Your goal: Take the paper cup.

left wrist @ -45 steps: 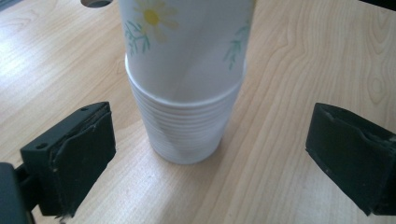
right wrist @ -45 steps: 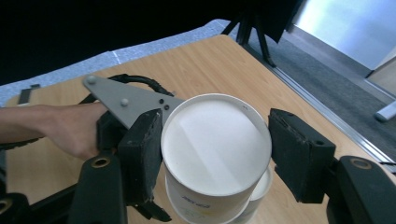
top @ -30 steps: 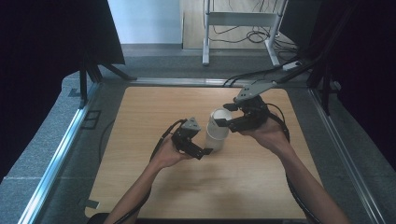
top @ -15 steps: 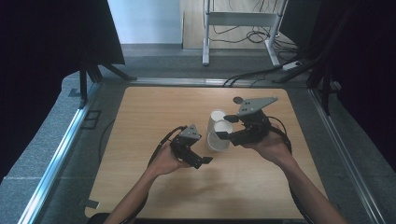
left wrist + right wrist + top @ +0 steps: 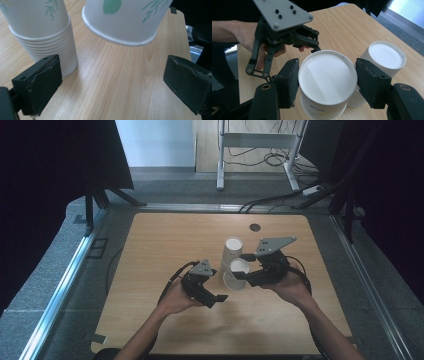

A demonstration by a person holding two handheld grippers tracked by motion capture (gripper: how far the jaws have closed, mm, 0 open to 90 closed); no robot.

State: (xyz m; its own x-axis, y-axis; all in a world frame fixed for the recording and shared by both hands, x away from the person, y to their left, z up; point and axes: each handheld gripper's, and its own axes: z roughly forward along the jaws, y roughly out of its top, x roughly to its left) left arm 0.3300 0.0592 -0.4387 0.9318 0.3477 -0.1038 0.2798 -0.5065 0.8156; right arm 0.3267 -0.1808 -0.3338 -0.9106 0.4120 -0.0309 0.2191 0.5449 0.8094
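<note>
Left gripper (image 5: 220,297) held low over the table (image 5: 150,250), left of the cups, jaws pointing right toward them. Jaws wide apart, nothing between the pads; in the left gripper view bare wood lies between the two black pads (image 5: 40,85).

Stack (image 5: 231,254) of white paper cups stands upside down on the table, base up, near the middle. Green leaf print on the walls. In the left gripper view the stack (image 5: 42,30) shows many nested rims at its foot, and it sits at the far left, just beyond the left pad, not touching it.

Single cup (image 5: 238,274) just near of the stack, same white paper, same green leaf print, also upside down with its flat white base up. In the left gripper view this cup (image 5: 125,20) hangs tilted above the wood, rim clear of the table, beyond the gap between the left gripper's pads.

Right gripper (image 5: 243,275) comes in from the right, jaws pointing left, clamped on the single cup. In the right gripper view both pads (image 5: 287,82) press the cup (image 5: 327,80) on opposite sides of its wall just under the base. The stack (image 5: 387,56) stands just beyond the right-hand pad, close to the held cup; whether they touch cannot be told. The left gripper (image 5: 312,47) shows farther off, beyond the cup.
</note>
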